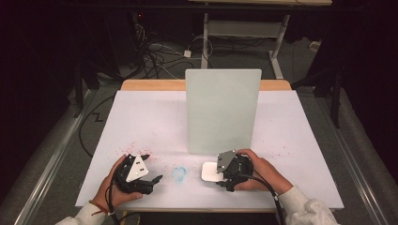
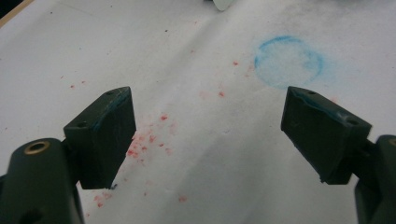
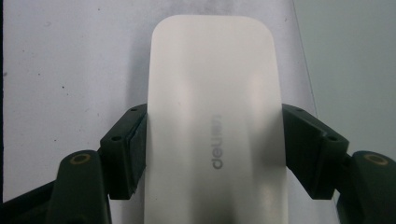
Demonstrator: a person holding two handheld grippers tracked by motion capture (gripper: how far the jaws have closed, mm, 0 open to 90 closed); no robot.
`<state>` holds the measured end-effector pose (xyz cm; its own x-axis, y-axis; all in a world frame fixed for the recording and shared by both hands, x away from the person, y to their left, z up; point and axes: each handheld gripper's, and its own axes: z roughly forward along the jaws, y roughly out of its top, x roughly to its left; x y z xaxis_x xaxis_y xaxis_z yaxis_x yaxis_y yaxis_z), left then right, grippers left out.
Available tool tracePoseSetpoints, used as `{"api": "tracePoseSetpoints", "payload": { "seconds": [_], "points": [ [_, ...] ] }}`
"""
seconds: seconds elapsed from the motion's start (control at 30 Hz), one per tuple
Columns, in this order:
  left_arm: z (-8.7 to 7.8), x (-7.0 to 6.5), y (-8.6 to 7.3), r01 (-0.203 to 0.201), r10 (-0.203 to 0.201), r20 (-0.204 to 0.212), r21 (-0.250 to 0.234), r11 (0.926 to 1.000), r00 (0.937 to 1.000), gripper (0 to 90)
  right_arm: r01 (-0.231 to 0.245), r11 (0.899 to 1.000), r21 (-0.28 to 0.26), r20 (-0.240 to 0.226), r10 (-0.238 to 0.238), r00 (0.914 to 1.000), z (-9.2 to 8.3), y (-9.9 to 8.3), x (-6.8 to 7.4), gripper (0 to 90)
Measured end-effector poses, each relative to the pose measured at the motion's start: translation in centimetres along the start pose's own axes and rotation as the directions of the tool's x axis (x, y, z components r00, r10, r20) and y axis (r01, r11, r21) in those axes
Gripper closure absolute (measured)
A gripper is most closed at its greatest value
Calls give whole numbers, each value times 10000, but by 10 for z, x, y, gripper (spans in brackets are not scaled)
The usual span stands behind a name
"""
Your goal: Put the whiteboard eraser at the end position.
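A white, rounded flat device (image 3: 215,84) marked "deli" lies on the white table (image 1: 141,117) near the front edge, seen in the high view (image 1: 209,171) too. My right gripper (image 3: 215,154) is shut on it, one jaw pressing each long side. The right gripper (image 1: 217,174) points left, with a hand around its body. My left gripper (image 2: 205,135) stands open over bare tabletop with nothing between its jaws. In the high view the left gripper (image 1: 152,168) rests at the front left, pointing right. A blue chalk ring (image 1: 179,173) is drawn between the two grippers.
A tall pale green board (image 1: 221,110) stands upright mid-table, just behind the white device; the same board (image 3: 355,56) rises at the right of the right gripper view. Red crumbs (image 2: 144,140) speckle the table under the left gripper. The blue ring (image 2: 288,61) lies ahead of its right jaw.
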<state>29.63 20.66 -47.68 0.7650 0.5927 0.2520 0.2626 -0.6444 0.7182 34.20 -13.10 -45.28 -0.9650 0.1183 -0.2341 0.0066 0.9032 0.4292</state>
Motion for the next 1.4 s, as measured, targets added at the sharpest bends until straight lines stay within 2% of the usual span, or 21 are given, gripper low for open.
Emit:
{"api": "tracePoseSetpoints", "payload": {
  "seconds": [0.1,0.17,0.27,0.33,0.43,0.63,0.7,0.87,1.07,1.13,1.2,1.3,1.33,1.4],
  "points": [
    [-1,0,0,15,-15,1,-33,10000,10000,174,-96,9998,-169,-43,95,9999,-2,-1,-1,297],
    [-1,0,0,19,-19,2,-24,10000,10000,174,-244,9987,-445,123,249,9996,-5,-1,-1,299],
    [-1,0,0,7,-7,5,-28,10000,10000,174,-486,9936,-1017,122,501,9987,-12,-1,-2,294],
    [-1,0,0,-5,5,-3,-26,10000,10000,174,-479,9903,-1307,448,541,9975,-16,-1,-2,313],
    [-1,0,0,-14,14,0,-54,10000,10000,174,-738,9847,-1575,791,871,9931,-21,-3,-3,310],
    [-2,0,0,-1,1,-14,-111,9999,10000,174,-1033,9703,-2189,1553,1392,9780,-32,-10,-9,305],
    [-3,0,0,-29,28,-70,-168,9999,10000,174,-1122,9650,-2371,1841,1580,9701,-35,-11,-10,301],
    [-3,0,0,-21,19,-78,-172,9999,10000,174,-1155,9589,-2592,2382,1793,9545,-42,-15,-12,285],
    [-3,1,0,-47,46,-75,-104,9999,10000,174,-1404,9418,-3055,3049,2364,9226,-50,-18,-13,236],
    [-3,1,0,-42,41,-75,-116,9999,10000,174,-1431,9411,-3064,3307,2462,9111,-52,-18,-13,209],
    [-4,1,0,-95,92,-173,-152,9998,9998,175,-1514,9317,-3300,3623,2731,8911,-55,-20,-14,193],
    [-5,1,0,-13,10,-200,-193,9998,9998,189,-1575,9247,-3467,3797,2919,8778,-60,-23,-15,185],
    [-5,1,0,-20,17,-187,-171,9999,9998,190,-1593,9222,-3524,3896,2994,8710,-61,-24,-15,190],
    [-5,1,0,-45,43,-215,-123,9999,9998,190,-1698,9111,-3757,4060,3265,8536,-63,-26,-15,192]
  ]
}}
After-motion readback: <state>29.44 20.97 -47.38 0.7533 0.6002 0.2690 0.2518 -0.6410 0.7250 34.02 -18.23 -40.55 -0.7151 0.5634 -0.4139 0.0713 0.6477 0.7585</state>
